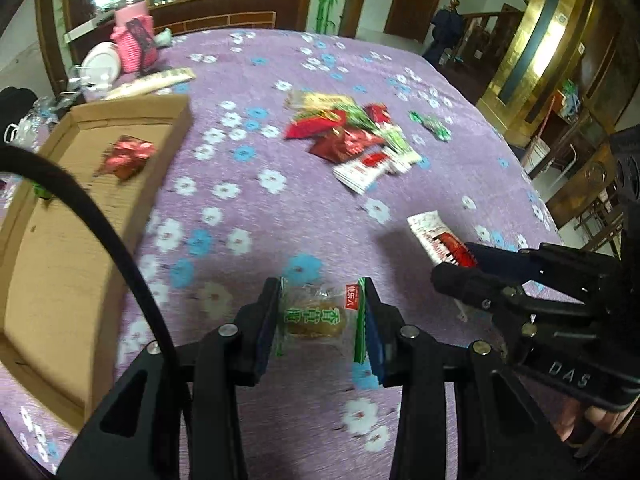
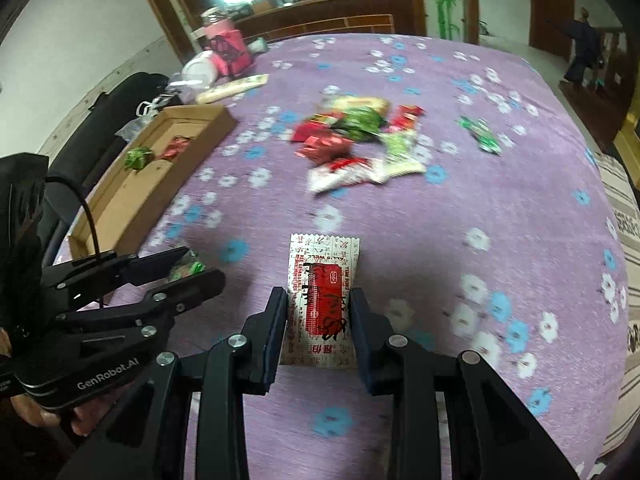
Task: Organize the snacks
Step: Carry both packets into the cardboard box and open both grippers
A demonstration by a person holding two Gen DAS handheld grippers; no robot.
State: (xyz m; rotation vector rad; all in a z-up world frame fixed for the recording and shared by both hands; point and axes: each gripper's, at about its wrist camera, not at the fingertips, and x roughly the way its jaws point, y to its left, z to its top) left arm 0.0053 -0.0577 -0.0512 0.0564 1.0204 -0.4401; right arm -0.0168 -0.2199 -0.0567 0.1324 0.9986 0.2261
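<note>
Two legible logos (image 2: 107, 379): "GenRobot.AI", probably "DAS"

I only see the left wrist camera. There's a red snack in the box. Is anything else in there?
Observer: Yes. The right wrist view shows a green packet lying in the cardboard box, beside the red packet.
Operator: And the one I only half see?
Observer: That white packet has a red label in its middle. The jaws of the right gripper press on its two long sides.
Operator: What's way over on the right?
Observer: Past the edge of the purple tablecloth there is something striped in cream and brown. I cannot tell what it is.
</note>
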